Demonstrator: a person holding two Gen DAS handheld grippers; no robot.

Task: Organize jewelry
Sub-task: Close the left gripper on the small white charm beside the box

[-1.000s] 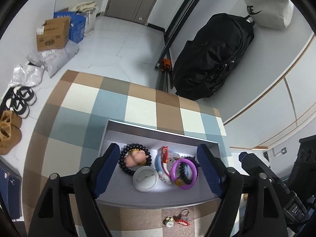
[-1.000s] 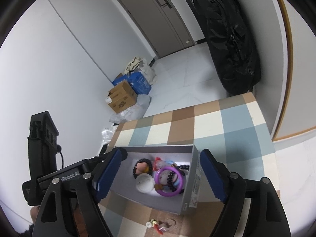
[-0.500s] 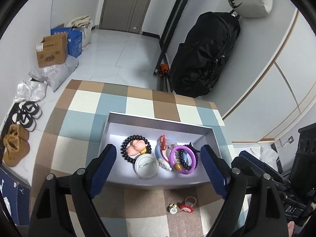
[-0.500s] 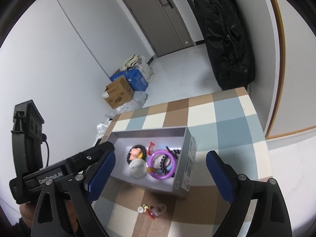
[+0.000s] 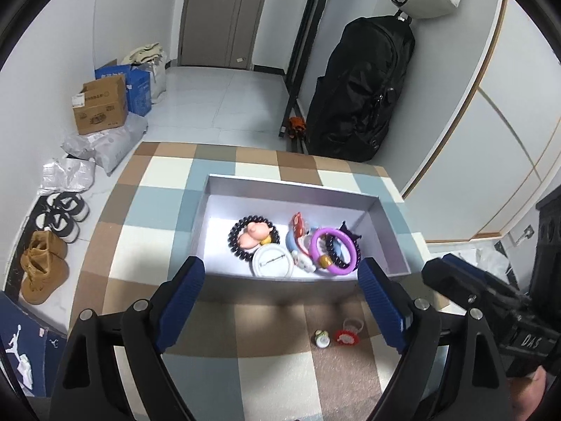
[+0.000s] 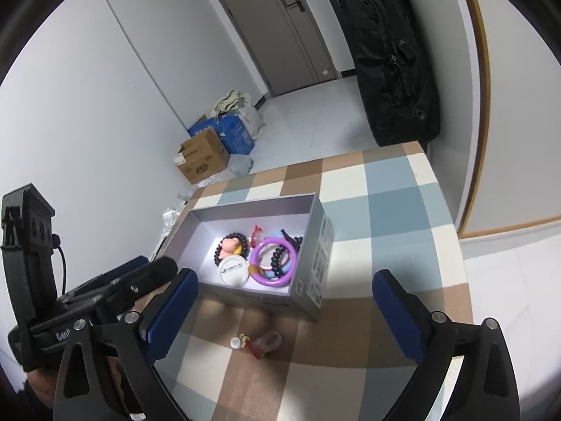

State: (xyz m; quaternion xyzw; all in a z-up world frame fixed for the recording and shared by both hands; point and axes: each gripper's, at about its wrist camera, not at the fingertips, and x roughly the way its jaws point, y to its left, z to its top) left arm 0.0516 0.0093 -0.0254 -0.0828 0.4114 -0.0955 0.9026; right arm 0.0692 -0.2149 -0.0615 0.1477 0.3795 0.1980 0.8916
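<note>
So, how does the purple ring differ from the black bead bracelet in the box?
The purple ring is one smooth, solid band, while the black bead bracelet is a loop of separate round beads. The purple ring lies toward the right of the box and the bead bracelet toward the left. The ring encircles dark beads; the bracelet encircles a pink figure. Both lie flat inside the box.

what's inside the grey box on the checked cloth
Inside the open grey cardboard box: a dark beaded bracelet around a pink figurine, a round white badge, a purple bangle and a red charm. Pieces beneath the bangle are partly covered.
</note>
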